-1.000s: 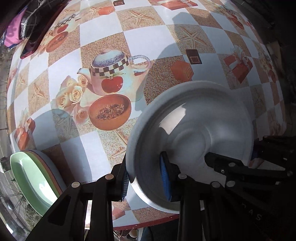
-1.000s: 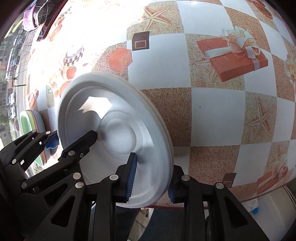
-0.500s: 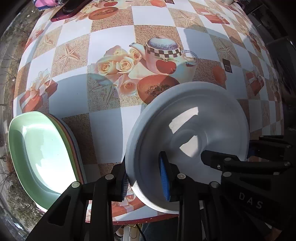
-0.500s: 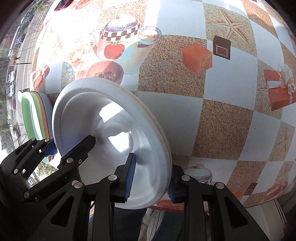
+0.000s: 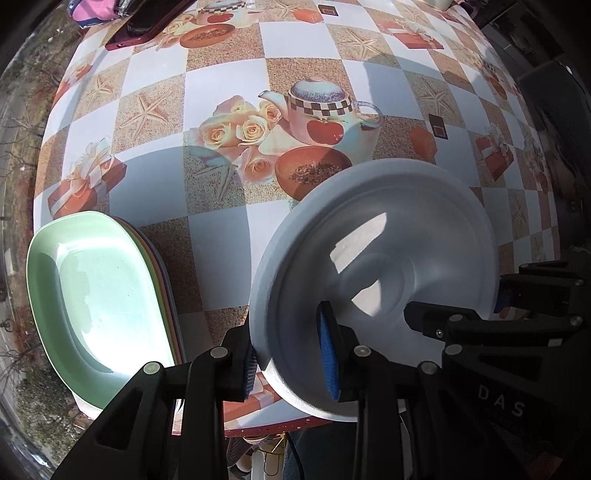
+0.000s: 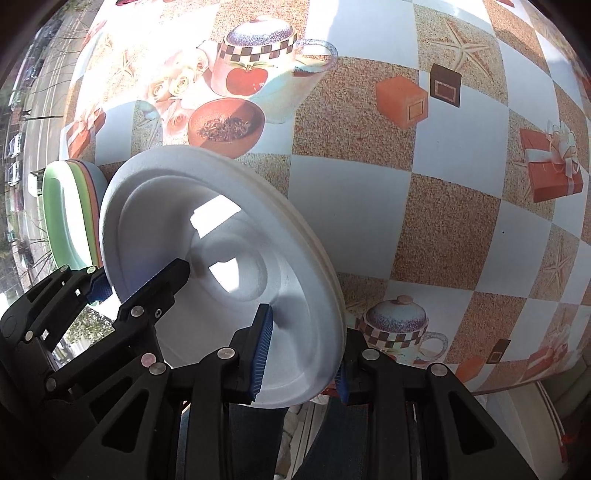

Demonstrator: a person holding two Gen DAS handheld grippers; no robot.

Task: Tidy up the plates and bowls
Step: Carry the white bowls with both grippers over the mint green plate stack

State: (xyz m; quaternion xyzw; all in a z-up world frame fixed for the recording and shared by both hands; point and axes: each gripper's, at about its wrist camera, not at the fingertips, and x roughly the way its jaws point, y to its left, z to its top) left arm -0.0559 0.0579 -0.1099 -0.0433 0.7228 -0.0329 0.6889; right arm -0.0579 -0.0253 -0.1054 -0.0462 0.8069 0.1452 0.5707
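over checkered tablecloth (image 5: 221, 236), white plate (image 5: 380, 280) rim between each gripper's pads

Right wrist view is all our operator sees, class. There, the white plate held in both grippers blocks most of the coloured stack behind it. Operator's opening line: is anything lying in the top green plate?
Observer: No. The left wrist view looks past the white plate: the green plate is oval and its inside is bare.
Operator: Is there anything at the far edge of the table? My picture is washed out there.
Observer: Yes, a dark red phone lies flat near that edge.
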